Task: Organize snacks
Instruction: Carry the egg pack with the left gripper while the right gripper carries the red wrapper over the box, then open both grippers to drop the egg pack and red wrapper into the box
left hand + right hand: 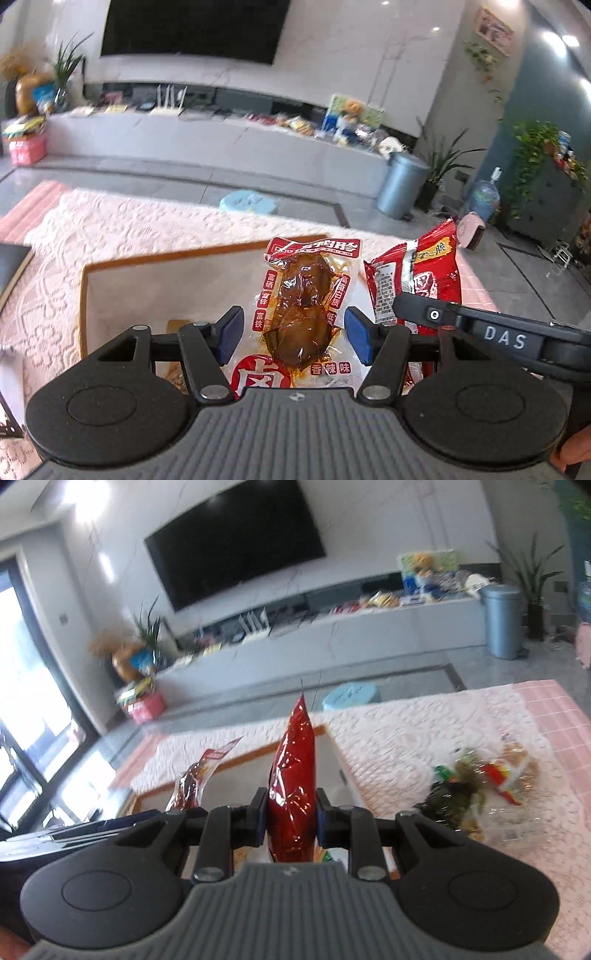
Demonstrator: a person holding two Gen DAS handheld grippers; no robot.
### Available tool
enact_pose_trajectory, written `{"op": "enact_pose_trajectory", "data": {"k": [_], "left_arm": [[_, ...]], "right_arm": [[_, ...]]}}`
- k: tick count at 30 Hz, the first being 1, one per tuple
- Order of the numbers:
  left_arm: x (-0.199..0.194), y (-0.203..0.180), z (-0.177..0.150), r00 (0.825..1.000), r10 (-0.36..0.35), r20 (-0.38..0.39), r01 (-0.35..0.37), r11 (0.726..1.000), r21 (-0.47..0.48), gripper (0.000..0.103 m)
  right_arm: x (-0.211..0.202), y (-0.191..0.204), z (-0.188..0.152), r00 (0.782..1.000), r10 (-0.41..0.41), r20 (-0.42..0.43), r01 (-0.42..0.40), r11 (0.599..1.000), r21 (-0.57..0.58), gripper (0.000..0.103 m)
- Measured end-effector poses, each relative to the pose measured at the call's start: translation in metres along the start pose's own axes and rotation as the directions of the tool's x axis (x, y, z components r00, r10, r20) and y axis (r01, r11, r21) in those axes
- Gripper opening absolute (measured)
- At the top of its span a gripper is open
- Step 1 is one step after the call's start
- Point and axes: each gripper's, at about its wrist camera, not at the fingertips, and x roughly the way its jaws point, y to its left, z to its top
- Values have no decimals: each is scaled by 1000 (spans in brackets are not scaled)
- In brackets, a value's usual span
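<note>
My left gripper (291, 328) is shut on a clear pouch of brown braised meat with red labels (303, 295), held upright above a wooden-rimmed tray (147, 258). To its right hangs a red foil snack bag (424, 273), with the black body of the other tool in front of it. In the right wrist view my right gripper (291, 812) is shut on that red bag (293, 775), seen edge-on, pads pressed on both sides. The meat pouch (195, 779) shows to its left, over the tray (243, 757).
A loose pile of snack packets (480, 790) lies on the pale lace tablecloth (424, 731) at the right. A dark flat item (11, 266) sits at the table's left edge. Beyond the table are a blue stool (249, 201), a grey bin (400, 184) and a long TV cabinet.
</note>
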Motion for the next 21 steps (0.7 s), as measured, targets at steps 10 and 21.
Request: {"op": "enact_pose_trajectory", "data": {"k": [10,21], "left_arm": [[51,37,-19,977,55,-204,-68,996,-56,69],[71,41,-32,942,146,-301,-152,988,2,70]], "right_arm": [[73,14,-10,974,-46,-222,32,997,-67,22],[118,8,-28,926,-74,-370,54,997,-63,22]]}}
